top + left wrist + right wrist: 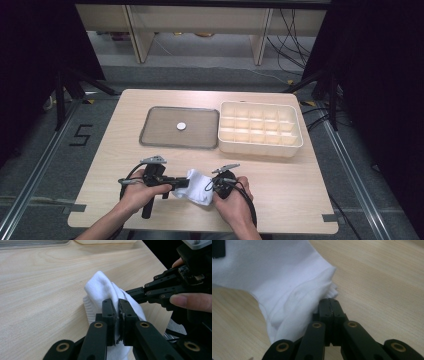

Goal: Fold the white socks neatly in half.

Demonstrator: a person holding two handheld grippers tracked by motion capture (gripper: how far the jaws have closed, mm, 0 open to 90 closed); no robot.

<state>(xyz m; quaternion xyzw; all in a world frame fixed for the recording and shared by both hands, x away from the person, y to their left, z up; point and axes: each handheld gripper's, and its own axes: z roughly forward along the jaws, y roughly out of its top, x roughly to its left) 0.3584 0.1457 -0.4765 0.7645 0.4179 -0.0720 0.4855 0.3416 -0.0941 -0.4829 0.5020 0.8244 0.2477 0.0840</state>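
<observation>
A white sock (199, 186) lies bunched near the table's front edge, between my two grippers. From the left, my left gripper (186, 183) is shut on one fold of it. In the left gripper view its jaws (117, 306) pinch the fabric, and the sock (100, 287) rises in a hump beyond them. From the right, my right gripper (210, 186) is shut on the sock's other end. In the right gripper view its jaws (328, 302) are pressed together at the ribbed edge of the sock (274, 277). That gripper's tips (130, 292) also appear in the left gripper view, reaching into the fabric.
A grey flat tray (160, 127) sits mid-table with a small white disc (181, 126) on it. A cream box with several compartments (260, 147) stands to its right. Bare wood lies between these and the grippers.
</observation>
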